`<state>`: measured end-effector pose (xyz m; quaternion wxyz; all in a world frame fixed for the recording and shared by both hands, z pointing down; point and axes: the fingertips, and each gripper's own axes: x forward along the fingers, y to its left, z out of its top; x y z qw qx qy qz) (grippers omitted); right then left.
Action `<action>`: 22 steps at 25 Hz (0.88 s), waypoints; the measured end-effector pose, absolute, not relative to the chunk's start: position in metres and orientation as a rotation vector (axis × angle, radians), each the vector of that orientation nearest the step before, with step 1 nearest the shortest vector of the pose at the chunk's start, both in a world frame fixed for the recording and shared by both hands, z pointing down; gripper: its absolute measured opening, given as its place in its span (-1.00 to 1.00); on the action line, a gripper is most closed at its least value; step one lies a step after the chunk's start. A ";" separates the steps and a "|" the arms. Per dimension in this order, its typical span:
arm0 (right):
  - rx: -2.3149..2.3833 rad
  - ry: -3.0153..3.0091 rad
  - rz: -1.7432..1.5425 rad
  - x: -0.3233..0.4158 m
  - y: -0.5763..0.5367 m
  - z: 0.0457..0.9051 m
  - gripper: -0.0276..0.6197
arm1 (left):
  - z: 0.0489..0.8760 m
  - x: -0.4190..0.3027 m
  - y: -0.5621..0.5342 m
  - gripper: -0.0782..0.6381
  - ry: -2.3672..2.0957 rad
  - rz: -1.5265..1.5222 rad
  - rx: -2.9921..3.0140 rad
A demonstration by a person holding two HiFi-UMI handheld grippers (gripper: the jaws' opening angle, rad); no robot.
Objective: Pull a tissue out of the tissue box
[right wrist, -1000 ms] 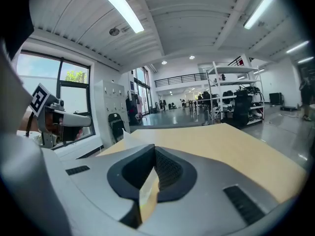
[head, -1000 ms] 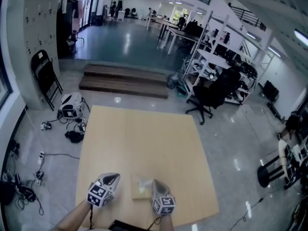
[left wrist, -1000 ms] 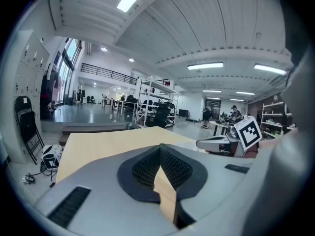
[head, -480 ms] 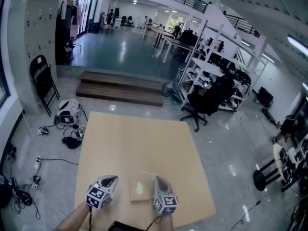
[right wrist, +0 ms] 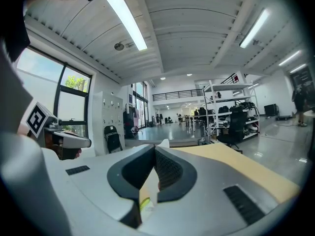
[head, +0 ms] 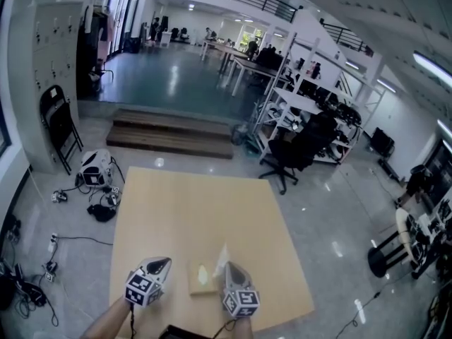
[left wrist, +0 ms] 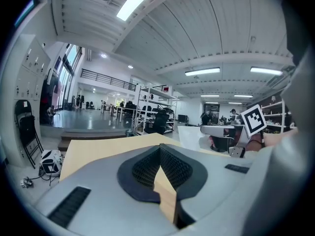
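On the tan table [head: 191, 203], a flat tissue box [head: 200, 280] lies near the front edge between my two grippers. A white tissue [head: 221, 255] rises out of its top, and my right gripper [head: 229, 267] is shut on it just above the box's right side. In the right gripper view the jaws [right wrist: 155, 147] are pressed together, with the tissue's tip [right wrist: 163, 143] poking past them. My left gripper [head: 167, 261] hovers left of the box, apart from it. Its jaws [left wrist: 160, 147] meet at the tips with nothing between them. The left gripper view shows the tissue [left wrist: 189, 136] at right.
The table's front and right edges are close to the box. On the floor to the left lie a bag and cables [head: 95, 175], and a folding chair [head: 56, 122] stands there. Wooden steps [head: 169, 134], a black office chair [head: 300, 143] and shelves [head: 314, 104] stand beyond.
My right gripper has risen with the tissue, which now stands taller above the box. The left gripper has stayed about where it was.
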<state>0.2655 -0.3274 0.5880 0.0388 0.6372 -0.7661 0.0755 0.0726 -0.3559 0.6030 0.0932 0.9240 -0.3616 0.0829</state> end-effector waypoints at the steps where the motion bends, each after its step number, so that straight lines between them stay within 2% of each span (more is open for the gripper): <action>1: 1.960 -2.348 0.229 0.266 -0.324 0.586 -0.91 | 0.602 0.072 -0.355 -0.76 -1.072 0.245 2.746; 22: 2.087 -2.345 0.218 0.257 -0.243 0.572 -0.91 | 0.592 0.074 -0.344 -0.76 -1.041 0.195 2.779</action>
